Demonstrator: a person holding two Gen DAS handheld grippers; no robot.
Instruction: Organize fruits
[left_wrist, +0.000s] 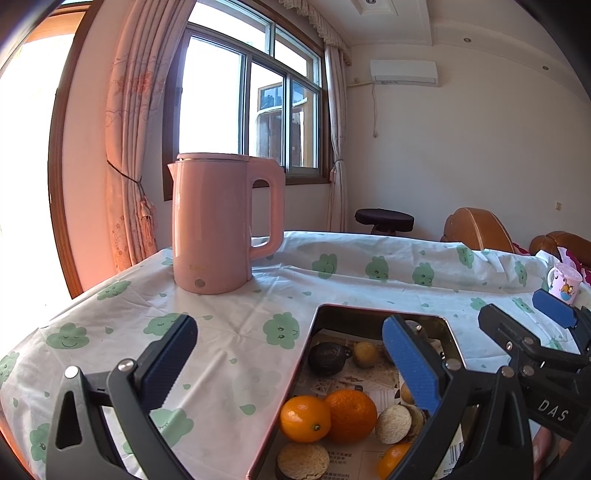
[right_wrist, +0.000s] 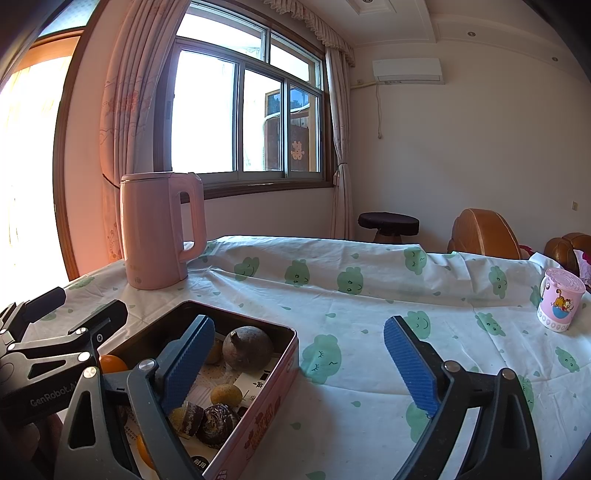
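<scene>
Fruit all sits inside the tin (left_wrist: 314, 332) as the left wrist view has it: two oranges (left_wrist: 328, 417) touching side by side, a dark round one (left_wrist: 327, 358) further back, pale rough-skinned ones near the bottom edge. The left hand-held gripper (left_wrist: 295, 363) hangs spread wide and empty, one finger over the tabletop (left_wrist: 240, 325), the other over the tin. Nothing loose shows on the cloth, only a pink kettle (left_wrist: 214, 225) behind. So which step is this? It fits sorting about to start inside the tin, or a tin just filled; I can't settle it. The tin's near end is cut off by the frame, and the blue pad covers some fruit.

Over to the right wrist view: the right hand-held gripper (right_wrist: 306, 363) is spread too, gripping nothing, its left finger above the tin, its right over bare cloth. A dark pointed fruit (right_wrist: 247, 347) sits at the far end, a small yellow one (right_wrist: 226, 395) nearer, dark wrinkled ones below. One orange peeks out behind the other gripper. A lidded cartoon cup (right_wrist: 561, 299) stands well apart. The printed lining is too small to read.
</scene>
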